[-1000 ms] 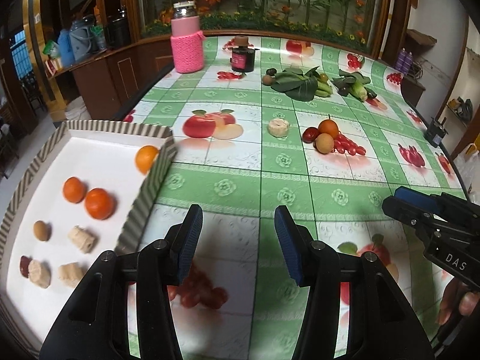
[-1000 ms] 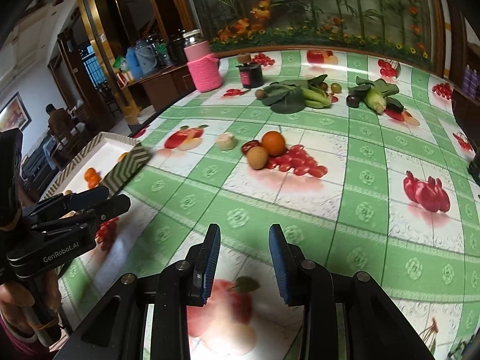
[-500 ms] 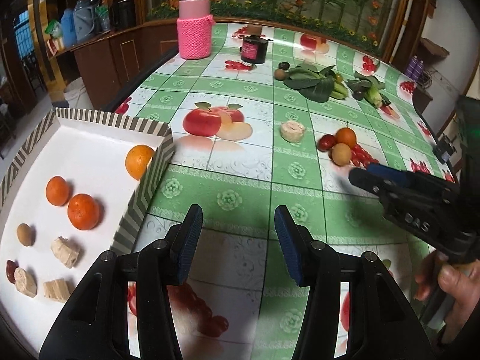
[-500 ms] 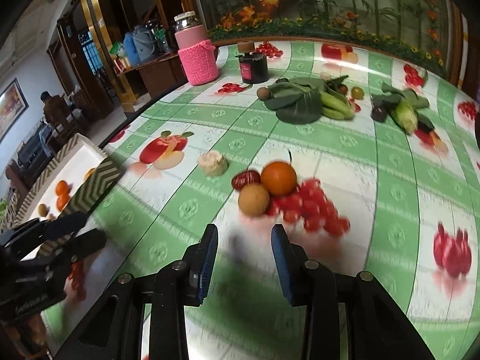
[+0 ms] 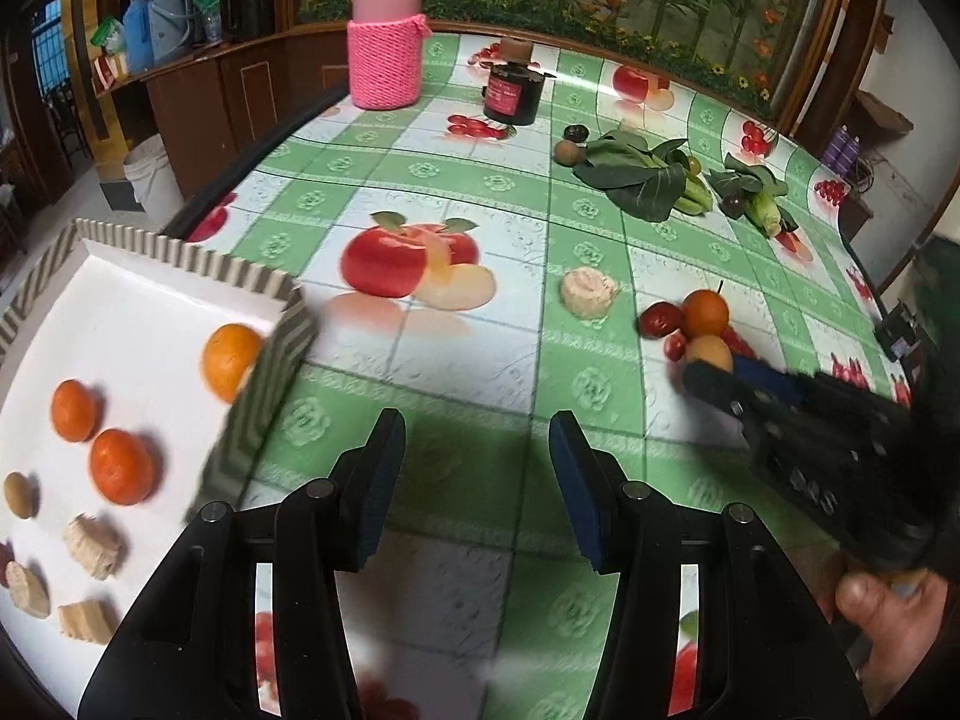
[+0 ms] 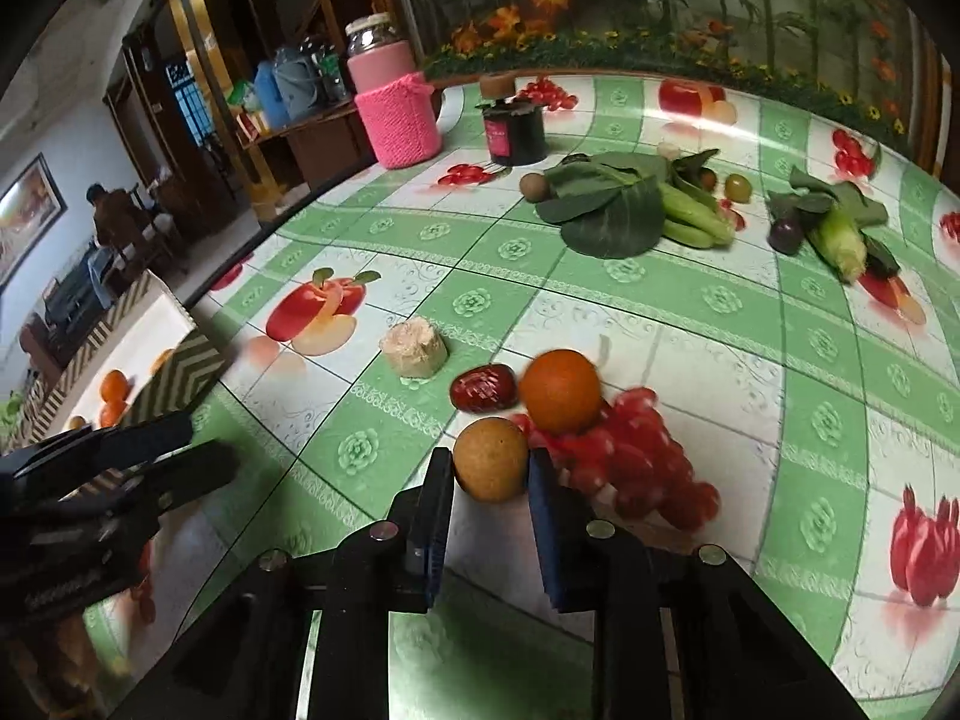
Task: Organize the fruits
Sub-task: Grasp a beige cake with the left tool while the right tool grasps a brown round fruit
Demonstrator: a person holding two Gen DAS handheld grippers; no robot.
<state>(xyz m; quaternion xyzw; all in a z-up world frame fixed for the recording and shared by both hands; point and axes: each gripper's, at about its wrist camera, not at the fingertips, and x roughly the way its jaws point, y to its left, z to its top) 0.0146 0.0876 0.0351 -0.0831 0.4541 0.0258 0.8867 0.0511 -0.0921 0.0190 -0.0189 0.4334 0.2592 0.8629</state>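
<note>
Left wrist view: the camera sat behind the left gripper (image 5: 474,480), looking steeply down across the fruit-print tablecloth (image 5: 480,192), with the white tray (image 5: 138,300) close at 9 o'clock and the right gripper (image 5: 714,375) entering at 3 o'clock.

Right wrist view: the camera looked down along the right gripper (image 6: 489,480), very near a tan round fruit (image 6: 489,465) at centre; the left gripper (image 6: 150,450) lay at 9 o'clock.

Both views shared the pink knitted jar (image 5: 384,54) (image 6: 399,114) at 12 o'clock, the orange (image 5: 705,312) (image 6: 558,390) and the leafy greens (image 5: 636,171) (image 6: 606,204).
</note>
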